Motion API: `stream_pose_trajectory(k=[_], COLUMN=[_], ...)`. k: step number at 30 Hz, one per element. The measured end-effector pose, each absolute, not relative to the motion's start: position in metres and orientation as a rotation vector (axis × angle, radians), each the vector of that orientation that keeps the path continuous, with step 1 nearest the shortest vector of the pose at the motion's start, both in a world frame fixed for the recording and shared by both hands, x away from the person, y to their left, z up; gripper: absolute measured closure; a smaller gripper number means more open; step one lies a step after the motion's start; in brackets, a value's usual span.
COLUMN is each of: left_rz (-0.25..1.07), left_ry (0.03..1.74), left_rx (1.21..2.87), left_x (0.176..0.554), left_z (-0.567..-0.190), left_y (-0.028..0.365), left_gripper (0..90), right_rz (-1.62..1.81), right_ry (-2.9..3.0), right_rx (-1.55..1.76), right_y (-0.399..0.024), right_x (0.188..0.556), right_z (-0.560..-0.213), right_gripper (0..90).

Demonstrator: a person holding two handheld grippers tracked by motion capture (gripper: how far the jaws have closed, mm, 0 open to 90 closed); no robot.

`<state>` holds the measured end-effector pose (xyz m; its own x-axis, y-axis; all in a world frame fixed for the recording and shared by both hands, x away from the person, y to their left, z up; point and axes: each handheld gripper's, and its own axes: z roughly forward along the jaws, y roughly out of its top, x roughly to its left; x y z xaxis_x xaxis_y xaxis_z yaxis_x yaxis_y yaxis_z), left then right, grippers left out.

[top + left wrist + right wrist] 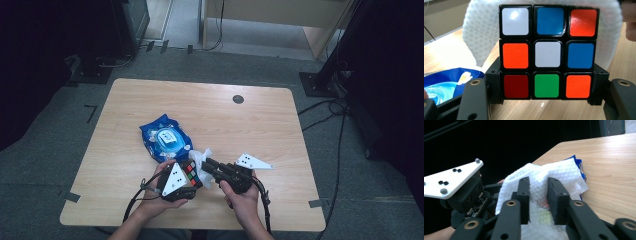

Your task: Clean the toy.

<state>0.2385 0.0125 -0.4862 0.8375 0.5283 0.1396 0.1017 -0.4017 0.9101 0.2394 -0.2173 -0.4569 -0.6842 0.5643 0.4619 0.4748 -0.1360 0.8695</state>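
Cube [547, 52], rigid and slick-faced, clamped by its lower layer in the left gripper's [186, 181] jaws above the tabletop's [260, 120] near edge, while the right gripper's [539, 201] jaws pinch a soft, limp wipe [554, 173] against it, best gripped by its bunched folds.

I see bare forearms, black left gripper [191, 176] and right gripper [206, 163], each with dotted white triangular plate, brass-ringed screws, black cables.

Scrambled cube [547, 52] upright above table, white wipe [554, 173] draped against it
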Motion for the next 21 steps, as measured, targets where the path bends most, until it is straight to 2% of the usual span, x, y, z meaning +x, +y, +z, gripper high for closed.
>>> stream_pose_trajectory(k=[6,21], left_rz=[0.505,0.488], left_ry=[0.470,0.476], left_rx=[1.957,1.937], left_x=[0.2388,0.2401], left_z=[-0.4860,-0.4836], left_y=[0.0129,0.0157], left_gripper=[34.0,34.0], right_rz=[1.950,1.870], right_ry=[2.023,2.014], right_rx=[1.221,1.204], right_y=[-0.2201,-0.2177], right_x=[0.2413,0.2360], right_z=[-0.4595,-0.4543], right_gripper=[84.9,88.7])
